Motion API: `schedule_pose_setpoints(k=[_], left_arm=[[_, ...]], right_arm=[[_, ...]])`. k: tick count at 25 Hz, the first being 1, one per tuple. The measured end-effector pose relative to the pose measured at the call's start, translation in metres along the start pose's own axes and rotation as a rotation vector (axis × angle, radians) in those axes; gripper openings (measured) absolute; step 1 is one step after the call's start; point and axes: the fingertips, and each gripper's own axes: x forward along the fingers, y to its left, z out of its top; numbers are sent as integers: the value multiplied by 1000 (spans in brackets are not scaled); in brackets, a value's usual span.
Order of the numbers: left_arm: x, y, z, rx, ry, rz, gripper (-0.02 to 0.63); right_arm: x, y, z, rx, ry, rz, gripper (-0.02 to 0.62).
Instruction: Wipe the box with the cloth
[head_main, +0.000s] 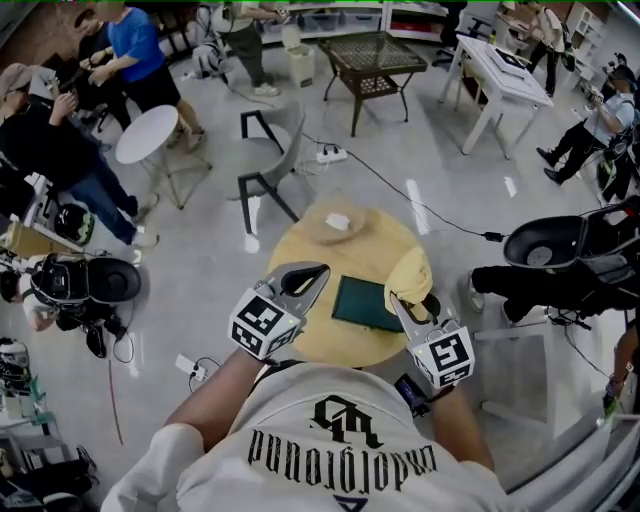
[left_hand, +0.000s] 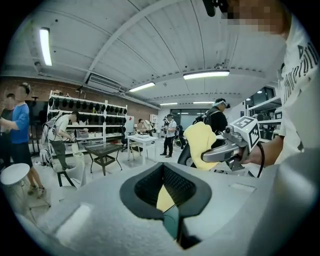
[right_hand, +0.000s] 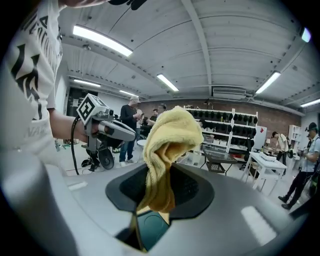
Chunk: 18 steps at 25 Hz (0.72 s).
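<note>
Both held above the round worktop (head_main: 300, 250), the left claw (head_main: 320, 272) is clenched empty and the right claw (head_main: 398, 300) grasps the bunched yellow cloth (head_main: 410, 272), while the dark green box (head_main: 368, 303) lies flat on the worktop between them.

A small white object (head_main: 337, 221) lies on the round wooden bench (head_main: 298, 250); beyond stand a grey chair (head_main: 272, 150) and a white side table (head_main: 147, 133).
</note>
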Motion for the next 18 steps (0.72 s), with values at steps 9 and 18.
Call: schedule_pose_setpoints(k=[9, 18], left_arm=[[-62, 10, 7, 1, -42, -104, 6], [-151, 27, -7, 7, -54, -219, 6]], right_arm=[[10, 60, 29, 34, -7, -94, 117], [15, 149, 52, 81, 9, -229, 117]])
